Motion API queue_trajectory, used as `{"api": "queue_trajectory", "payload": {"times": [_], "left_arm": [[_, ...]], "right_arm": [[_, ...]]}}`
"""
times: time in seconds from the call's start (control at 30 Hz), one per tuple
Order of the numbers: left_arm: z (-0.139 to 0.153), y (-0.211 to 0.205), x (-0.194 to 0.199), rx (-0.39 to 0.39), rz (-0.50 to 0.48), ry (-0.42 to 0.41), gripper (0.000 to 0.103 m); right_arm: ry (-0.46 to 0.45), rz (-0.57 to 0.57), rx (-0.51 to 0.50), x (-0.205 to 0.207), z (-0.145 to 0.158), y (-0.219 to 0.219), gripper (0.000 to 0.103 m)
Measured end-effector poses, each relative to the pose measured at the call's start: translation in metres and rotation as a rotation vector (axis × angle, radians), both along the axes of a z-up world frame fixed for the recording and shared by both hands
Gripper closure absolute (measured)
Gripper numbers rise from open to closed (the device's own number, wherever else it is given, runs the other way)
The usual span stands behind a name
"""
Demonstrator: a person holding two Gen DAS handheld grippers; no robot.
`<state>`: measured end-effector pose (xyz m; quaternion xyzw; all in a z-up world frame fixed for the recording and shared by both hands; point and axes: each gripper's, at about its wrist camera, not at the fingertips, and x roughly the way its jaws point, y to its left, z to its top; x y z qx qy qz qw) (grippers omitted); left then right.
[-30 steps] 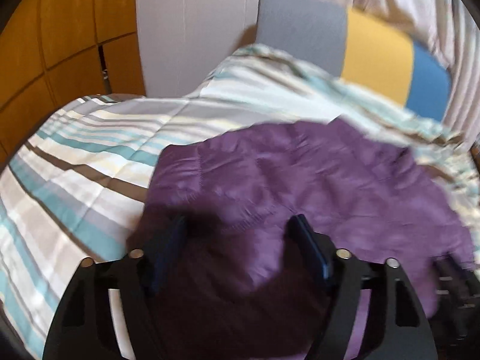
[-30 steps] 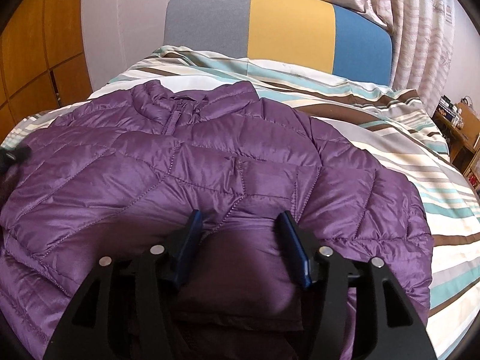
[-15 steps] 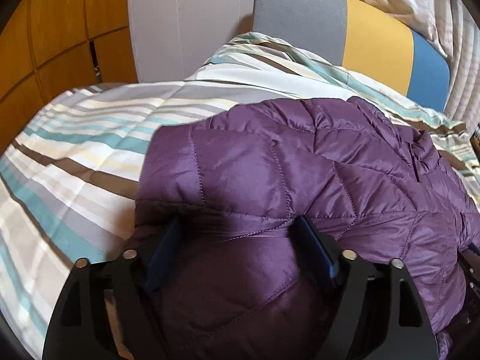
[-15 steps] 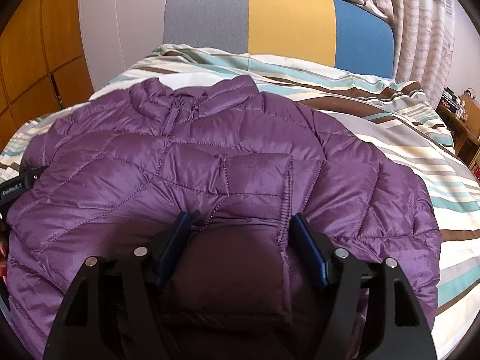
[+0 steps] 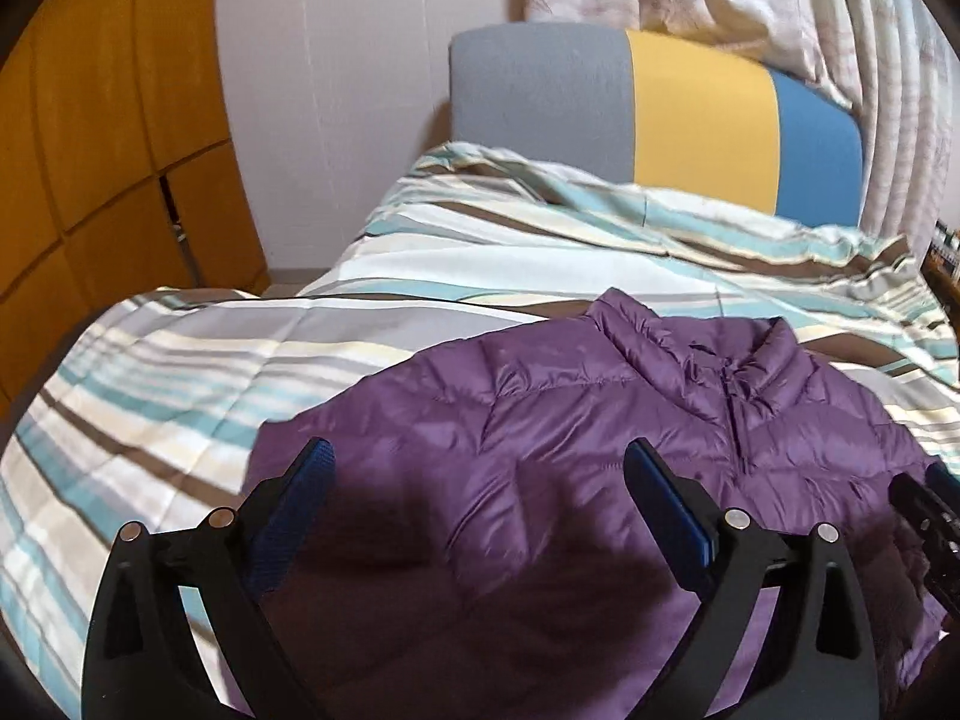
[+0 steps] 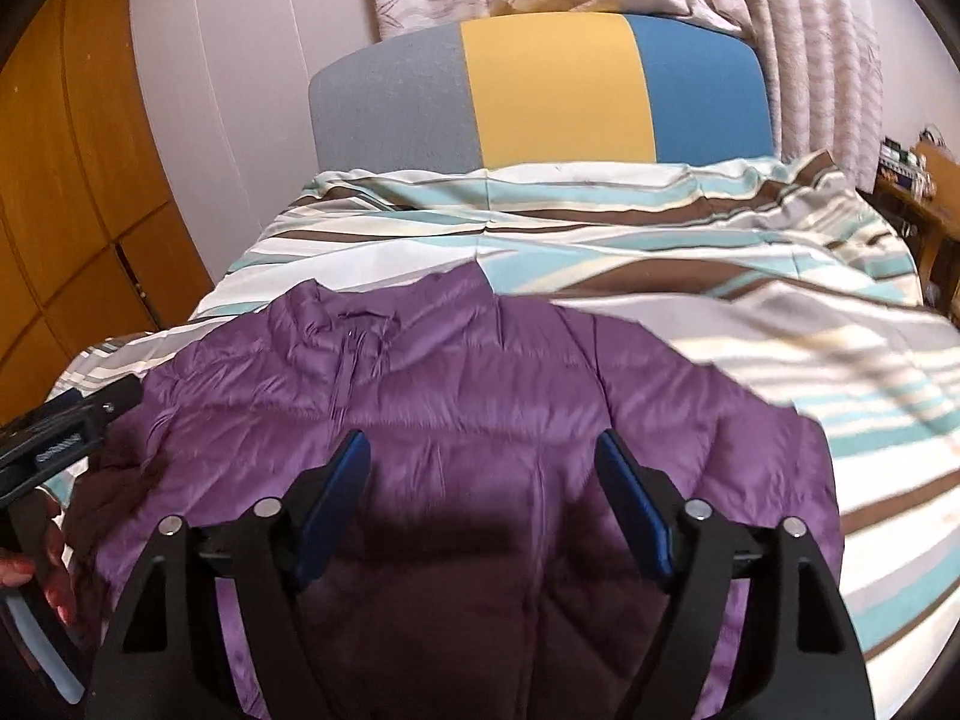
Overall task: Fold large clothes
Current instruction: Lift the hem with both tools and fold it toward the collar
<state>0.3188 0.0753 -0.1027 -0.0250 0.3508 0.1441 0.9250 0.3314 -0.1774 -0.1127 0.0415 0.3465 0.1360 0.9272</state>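
Note:
A purple quilted puffer jacket (image 5: 600, 408) lies front up on the striped bed, collar (image 5: 690, 336) toward the headboard. My left gripper (image 5: 477, 450) hovers over its left side. Its jaws are opening wide and no fabric is pinched between the blue pads. My right gripper (image 6: 481, 441) hangs over the jacket (image 6: 480, 372) near the zip. Its jaws are closing a little but stand apart, with the cloth below them and untouched. The left gripper's body (image 6: 60, 438) shows in the right wrist view, and the right one (image 5: 924, 504) in the left wrist view.
The jacket rests on a striped duvet (image 5: 420, 276) that covers the bed up to a grey, yellow and blue headboard (image 5: 660, 108). An orange wooden wardrobe (image 5: 90, 150) stands on the left. Curtains (image 6: 810, 30) and a wooden side table (image 6: 924, 180) are on the right. A person's hand (image 6: 54, 564) holds the left gripper.
Both grippers had jacket fabric between their fingers. They have let it go, spread wider, and risen back from it. The jacket now lies lower and flatter.

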Motion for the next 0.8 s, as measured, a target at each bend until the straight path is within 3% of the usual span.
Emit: {"api": "queue_trajectory", "payload": {"times": [0.13,0.27,0.47,0.63,0.8], "left_arm": [[-0.004,0.001,0.024,0.002,0.004,0.042,0.007],[-0.011,0.002,0.048,0.013,0.005,0.087,0.007],[-0.033,0.003,0.079,-0.001,-0.006,0.14,0.007],[-0.066,0.019,0.085,-0.051,0.064,0.152,0.006],[-0.073,0.019,0.091,0.016,0.167,0.164,0.003]], "right_arm": [[0.022,-0.005,-0.029,0.026,0.004,0.011,0.035],[0.058,0.0,-0.094,0.056,-0.002,0.026,0.046],[0.128,0.014,-0.098,0.092,-0.019,0.034,0.051],[0.171,-0.06,-0.103,0.106,-0.049,0.027,0.057],[0.131,-0.154,-0.15,0.112,-0.056,0.031,0.057]]}}
